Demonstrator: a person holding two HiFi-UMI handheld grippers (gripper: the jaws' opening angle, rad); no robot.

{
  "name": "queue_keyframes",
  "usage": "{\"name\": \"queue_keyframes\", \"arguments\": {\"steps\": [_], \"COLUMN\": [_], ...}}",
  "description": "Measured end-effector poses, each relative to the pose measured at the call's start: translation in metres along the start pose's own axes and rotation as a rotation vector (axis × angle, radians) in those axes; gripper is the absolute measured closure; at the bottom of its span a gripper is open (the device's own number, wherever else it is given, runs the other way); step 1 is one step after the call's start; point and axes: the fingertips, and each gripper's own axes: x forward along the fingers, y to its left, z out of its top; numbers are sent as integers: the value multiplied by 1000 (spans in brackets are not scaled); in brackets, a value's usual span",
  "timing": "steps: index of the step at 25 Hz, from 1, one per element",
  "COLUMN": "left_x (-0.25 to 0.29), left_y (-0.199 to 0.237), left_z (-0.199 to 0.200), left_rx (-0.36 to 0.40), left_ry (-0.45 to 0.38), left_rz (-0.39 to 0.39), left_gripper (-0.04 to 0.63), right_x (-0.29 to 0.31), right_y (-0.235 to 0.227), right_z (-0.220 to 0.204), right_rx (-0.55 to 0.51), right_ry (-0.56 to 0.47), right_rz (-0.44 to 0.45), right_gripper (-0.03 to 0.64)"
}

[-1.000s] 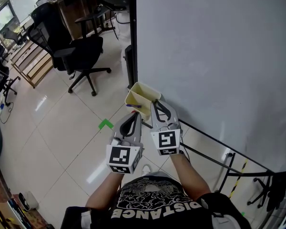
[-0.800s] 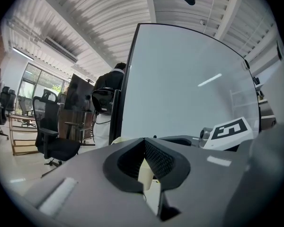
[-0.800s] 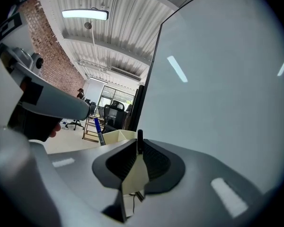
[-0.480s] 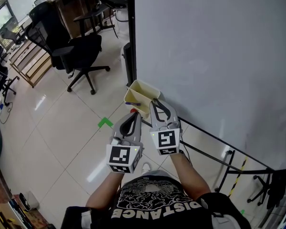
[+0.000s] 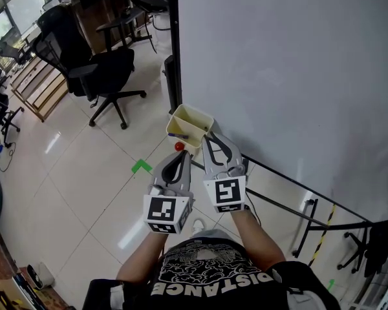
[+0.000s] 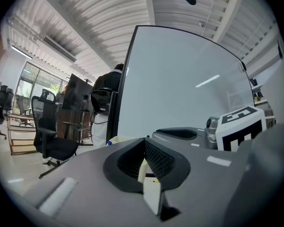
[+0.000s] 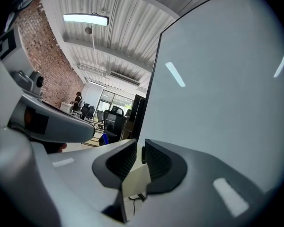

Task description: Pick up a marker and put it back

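A pale yellow tray (image 5: 195, 117) hangs at the whiteboard's lower left corner. A blue-capped marker (image 5: 178, 135) lies inside it, and its cap (image 6: 109, 142) also shows in the left gripper view. A red round tip (image 5: 179, 146) shows at the tray's near edge. My left gripper (image 5: 180, 154) sits just short of that red tip with its jaws shut and nothing seen between them (image 6: 144, 141). My right gripper (image 5: 209, 137) is at the tray's near right side. Its jaws stand a slit apart, closed on a thin dark marker (image 7: 143, 155).
The whiteboard (image 5: 291, 63) fills the right side, and its black stand (image 5: 291, 196) runs along the floor. A black office chair (image 5: 110, 70) stands to the left on the tiled floor, with wooden shelving (image 5: 42, 86) beyond it. A green tape mark (image 5: 141, 167) lies on the tiles.
Both grippers have drawn back slightly from the tray. The red tip, hidden behind the left gripper a second ago, is now uncovered.
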Motion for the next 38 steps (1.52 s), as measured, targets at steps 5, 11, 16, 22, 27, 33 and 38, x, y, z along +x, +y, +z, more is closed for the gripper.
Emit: {"name": "queue_keyframes", "arguments": {"steps": [5,11,16,22,27,33,38], "left_x": [-13,-35,-53,-79,-96,-119,-137], "left_y": [-9,-17,-28,-41,-50,-61,-70], "left_z": [5,13,18,20,23,24,24], "left_rx": [4,4,7,10,15,20,21], "left_ry": [-11,-35,-54,-64,-79,-95,-98], "left_rz": [-14,-31,-44,-54,-55,-58,-60], "left_gripper": [589,589,589,589,589,589,589], "right_x": [-21,-47,-73,-107,-128,-152,-169], "right_y": [8,24,35,50,60,74,85], "right_z": [21,41,50,62,65,66,67], "right_rx": [3,7,21,34,65,106,106], "right_ry": [-33,-64,-79,-92,-95,-90,-75], "right_rz": [-8,-19,-30,-46,-42,-22,-12], "right_gripper": [584,584,584,621,621,621,621]}}
